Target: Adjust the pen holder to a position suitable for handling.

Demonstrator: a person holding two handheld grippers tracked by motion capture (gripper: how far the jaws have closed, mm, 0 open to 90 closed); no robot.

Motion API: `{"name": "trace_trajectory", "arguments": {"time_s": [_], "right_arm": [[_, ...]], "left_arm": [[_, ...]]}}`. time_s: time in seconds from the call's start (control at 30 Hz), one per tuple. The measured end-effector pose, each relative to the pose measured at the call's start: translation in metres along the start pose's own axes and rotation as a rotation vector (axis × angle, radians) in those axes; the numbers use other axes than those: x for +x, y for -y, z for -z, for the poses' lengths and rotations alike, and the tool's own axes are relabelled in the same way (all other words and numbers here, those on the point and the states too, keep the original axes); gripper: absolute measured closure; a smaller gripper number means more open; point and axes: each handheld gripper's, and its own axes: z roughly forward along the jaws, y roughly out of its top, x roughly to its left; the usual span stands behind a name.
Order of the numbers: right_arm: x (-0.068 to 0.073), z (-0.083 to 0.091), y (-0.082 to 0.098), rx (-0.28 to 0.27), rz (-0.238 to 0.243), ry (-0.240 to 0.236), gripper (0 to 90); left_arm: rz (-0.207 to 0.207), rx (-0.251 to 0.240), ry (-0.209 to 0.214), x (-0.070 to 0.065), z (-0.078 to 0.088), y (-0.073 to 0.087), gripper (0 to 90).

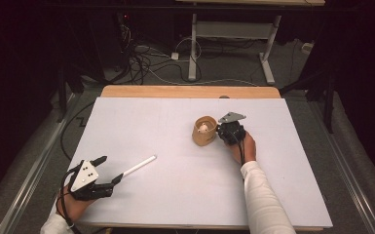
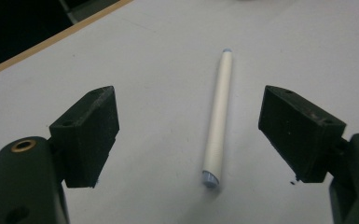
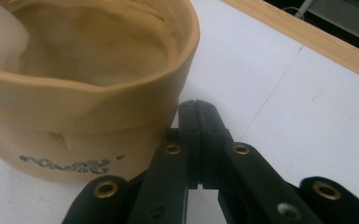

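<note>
Between spread left fingers (image 2: 86, 135), white stick (image 2: 217, 121), seemingly untouched

So you're sitting at the near edge of the table (image 1: 126, 117) with your left gripper (image 1: 108, 170) hanging over the near-left corner. The stick (image 1: 137, 167) is lying flat on the table just ahead of it, running away toward the middle, and its near end is sitting between your spread jaws without touching either one. The pot (image 1: 203, 130) is standing well apart from that, right of centre and farther back, with a small round thing (image 1: 203, 127) sitting inside it. Your right gripper (image 3: 196, 112) is resting right up against the pot's right side, jaws pressed together beside its wall.
</note>
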Motion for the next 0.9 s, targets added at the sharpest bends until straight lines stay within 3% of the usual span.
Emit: {"name": "trace_trajectory", "arguments": {"time_s": [0.2,0.43,0.7,0.8,0.9], "right_arm": [[0.015,0.009,0.006,-0.002,-0.006,0.016,90.0],[0.020,0.012,0.005,0.011,0.022,0.045,90.0],[0.012,0.005,-0.006,-0.018,0.044,0.059,90.0],[0.011,0.001,-0.007,-0.019,0.046,0.052,90.0],[0.009,-0.004,-0.007,-0.017,0.054,0.052,90.0]], "left_arm": [[-0.012,-0.001,0.003,-0.003,-0.001,-0.003,19.2],[-0.012,0.004,0.003,-0.003,-0.002,-0.002,19.2],[-0.014,0.009,0.013,-0.004,-0.004,-0.002,19.2],[-0.034,0.005,0.015,-0.005,-0.005,-0.002,19.2],[-0.021,0.016,0.022,-0.005,-0.005,-0.001,19.2]]}}
